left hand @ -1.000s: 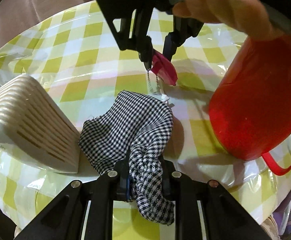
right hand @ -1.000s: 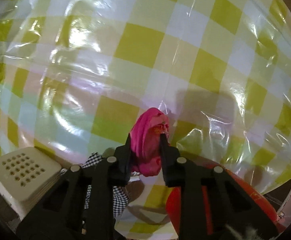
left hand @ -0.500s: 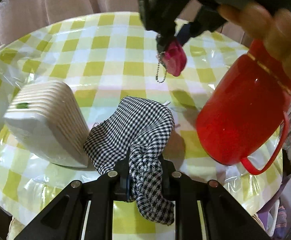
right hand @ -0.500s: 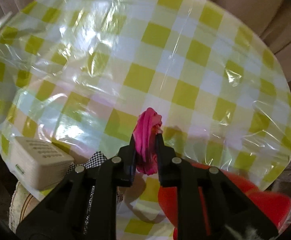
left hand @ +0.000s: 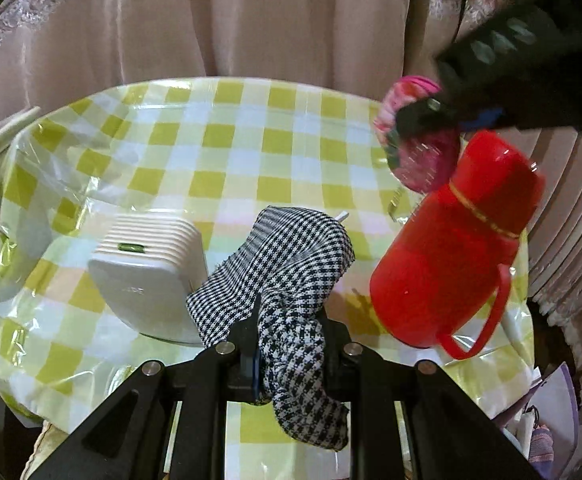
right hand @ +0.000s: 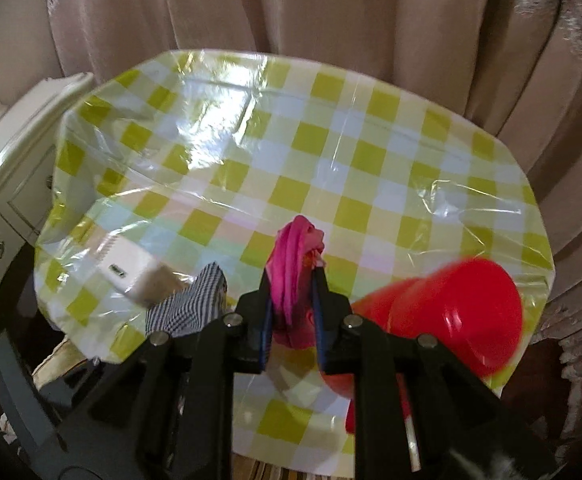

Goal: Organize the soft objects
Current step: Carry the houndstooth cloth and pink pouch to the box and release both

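A black-and-white checked cloth [left hand: 291, 256] hangs from my left gripper [left hand: 291, 316], which is shut on a fold of it; the far end still drapes on the table beside the white box. In the left wrist view my right gripper [left hand: 423, 120] is high at the upper right, blurred, above the red flask. It is shut on a pink soft pouch [left hand: 423, 156]. In the right wrist view the pink pouch [right hand: 295, 248] is pinched between the fingers of my right gripper [right hand: 293, 280], clear of the table. The checked cloth [right hand: 195, 300] shows low on the left.
A round table [left hand: 231, 148] has a yellow-checked cover under clear plastic. On it stand a white ribbed box [left hand: 147, 272] and a red flask [left hand: 451, 256] with a handle. Beige curtains [right hand: 291, 8] hang behind, and a white cabinet [right hand: 11, 152] stands to the left.
Both grippers have risen. The right one lifted the pink pouch off the table and carried it up and to the right. The checked cloth is pulled higher in the left grip.
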The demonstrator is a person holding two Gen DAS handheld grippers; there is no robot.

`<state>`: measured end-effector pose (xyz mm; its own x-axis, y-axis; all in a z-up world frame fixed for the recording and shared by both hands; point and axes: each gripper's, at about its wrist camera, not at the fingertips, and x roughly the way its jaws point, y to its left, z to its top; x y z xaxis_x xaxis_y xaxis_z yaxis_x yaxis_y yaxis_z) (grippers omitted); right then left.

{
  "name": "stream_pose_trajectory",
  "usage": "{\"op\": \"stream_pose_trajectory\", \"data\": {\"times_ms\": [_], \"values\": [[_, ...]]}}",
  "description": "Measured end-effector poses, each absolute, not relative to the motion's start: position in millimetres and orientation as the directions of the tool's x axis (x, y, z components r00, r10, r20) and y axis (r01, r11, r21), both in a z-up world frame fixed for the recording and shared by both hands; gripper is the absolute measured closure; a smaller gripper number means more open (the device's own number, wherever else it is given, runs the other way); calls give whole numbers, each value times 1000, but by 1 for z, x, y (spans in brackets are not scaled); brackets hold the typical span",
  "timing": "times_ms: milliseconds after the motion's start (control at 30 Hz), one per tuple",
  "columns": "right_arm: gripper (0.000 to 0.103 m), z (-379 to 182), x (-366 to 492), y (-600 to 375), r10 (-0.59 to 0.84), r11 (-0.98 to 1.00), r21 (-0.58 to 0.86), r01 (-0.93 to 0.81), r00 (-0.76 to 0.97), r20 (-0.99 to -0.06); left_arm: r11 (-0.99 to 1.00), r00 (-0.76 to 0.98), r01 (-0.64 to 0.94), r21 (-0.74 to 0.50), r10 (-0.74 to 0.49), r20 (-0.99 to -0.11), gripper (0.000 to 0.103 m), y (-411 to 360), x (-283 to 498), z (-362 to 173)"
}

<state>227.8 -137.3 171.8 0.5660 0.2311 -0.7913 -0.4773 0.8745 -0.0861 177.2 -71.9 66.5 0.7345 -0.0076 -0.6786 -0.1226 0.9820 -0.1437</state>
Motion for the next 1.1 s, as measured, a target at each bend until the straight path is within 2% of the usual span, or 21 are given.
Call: {"op": "stream_pose_trajectory", "data": {"times_ms": [367, 700, 933, 1100], "values": [[83, 193, 153, -189, 248, 911, -58, -408, 655, -713, 981, 772, -32, -193, -98, -628, 83, -83, 138, 100], [83, 179, 99, -270, 123, 973, -61, -225, 718, -685, 958, 753, 149, -244, -270, -600, 83, -136, 109, 121], [83, 165, 61, -338, -1, 995, -75, -69, 728, -685, 900, 677, 336, -278, -436, -593, 83, -196, 90, 128], [83, 155, 39, -386, -80, 996, -78, 36, 717, -693, 867, 623, 411, -283, -493, -607, 83, -234, 83, 127]]}}
